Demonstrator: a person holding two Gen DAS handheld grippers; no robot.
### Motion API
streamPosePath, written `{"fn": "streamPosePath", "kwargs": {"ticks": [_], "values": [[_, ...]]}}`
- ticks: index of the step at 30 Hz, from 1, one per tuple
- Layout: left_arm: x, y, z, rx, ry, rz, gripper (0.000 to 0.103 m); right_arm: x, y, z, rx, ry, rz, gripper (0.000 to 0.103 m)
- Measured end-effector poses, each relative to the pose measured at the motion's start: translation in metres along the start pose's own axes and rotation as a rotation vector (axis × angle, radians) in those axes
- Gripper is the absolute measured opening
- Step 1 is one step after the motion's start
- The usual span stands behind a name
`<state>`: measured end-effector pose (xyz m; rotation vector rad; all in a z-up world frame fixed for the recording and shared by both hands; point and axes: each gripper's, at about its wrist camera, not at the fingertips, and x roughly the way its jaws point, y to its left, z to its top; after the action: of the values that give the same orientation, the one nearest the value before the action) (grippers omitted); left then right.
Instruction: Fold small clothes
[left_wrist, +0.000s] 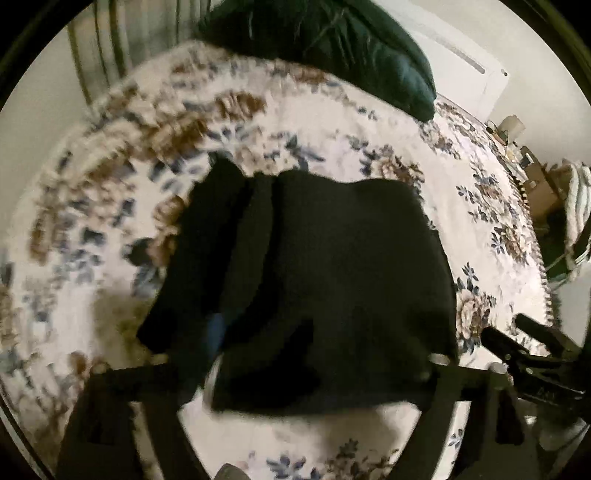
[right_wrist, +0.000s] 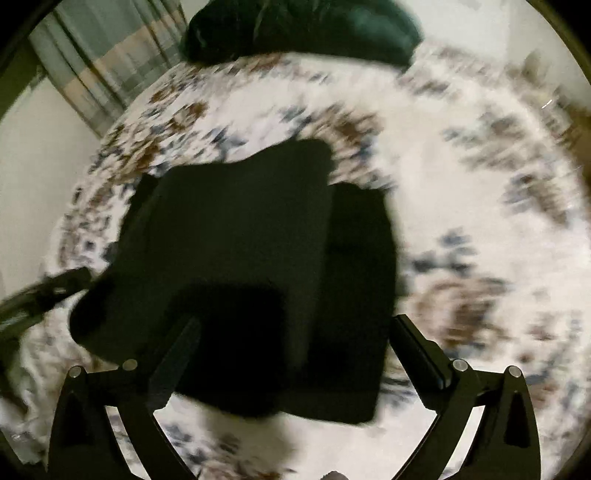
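A small black garment (left_wrist: 314, 280) lies folded in layers on a floral bedspread (left_wrist: 122, 155). In the left wrist view its near edge hangs over my left gripper (left_wrist: 317, 373), whose fingers are hidden under the cloth; the jaws look wide apart. In the right wrist view the same garment (right_wrist: 240, 258) lies between and over my right gripper (right_wrist: 295, 350), whose fingers (right_wrist: 417, 350) stand wide open beside the cloth. The right gripper shows at the right edge of the left wrist view (left_wrist: 535, 369). The left gripper shows at the left edge of the right wrist view (right_wrist: 44, 291).
A dark green pillow (left_wrist: 332, 44) lies at the far end of the bed, also in the right wrist view (right_wrist: 303, 29). Striped curtains (left_wrist: 110, 44) hang far left. Cluttered items and striped cloth (left_wrist: 554, 206) stand beyond the bed's right edge.
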<state>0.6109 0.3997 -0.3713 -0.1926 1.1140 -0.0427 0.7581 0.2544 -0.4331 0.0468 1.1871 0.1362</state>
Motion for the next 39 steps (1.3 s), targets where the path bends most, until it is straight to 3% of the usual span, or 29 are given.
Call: {"fn": "streamPosePath", "kwargs": {"ticks": [3, 8, 11, 22, 31, 39], "values": [[-0.033, -0.015, -0.016, 0.013, -0.037, 0.059, 0.099, -0.069, -0.020, -0.034, 0.003, -0.075, -0.097, 0.103], [-0.097, -0.038, -0.044, -0.009, -0.082, 0.089, 0.099, -0.184, -0.047, -0.088, 0.017, -0.148, -0.160, 0.103], [-0.149, -0.059, -0.063, 0.006, -0.133, 0.129, 0.099, -0.262, -0.067, -0.120, 0.043, -0.189, -0.165, 0.103], [-0.325, -0.123, -0.132, 0.067, -0.299, 0.147, 0.099, -0.507, -0.093, -0.223, 0.020, -0.385, -0.155, 0.103], [-0.420, -0.147, -0.188, 0.072, -0.378, 0.158, 0.099, -0.646, -0.093, -0.307, -0.034, -0.474, -0.139, 0.103], [-0.470, -0.148, -0.221, 0.098, -0.407, 0.163, 0.099, -0.721, -0.082, -0.356, -0.015, -0.512, -0.147, 0.103]]}}
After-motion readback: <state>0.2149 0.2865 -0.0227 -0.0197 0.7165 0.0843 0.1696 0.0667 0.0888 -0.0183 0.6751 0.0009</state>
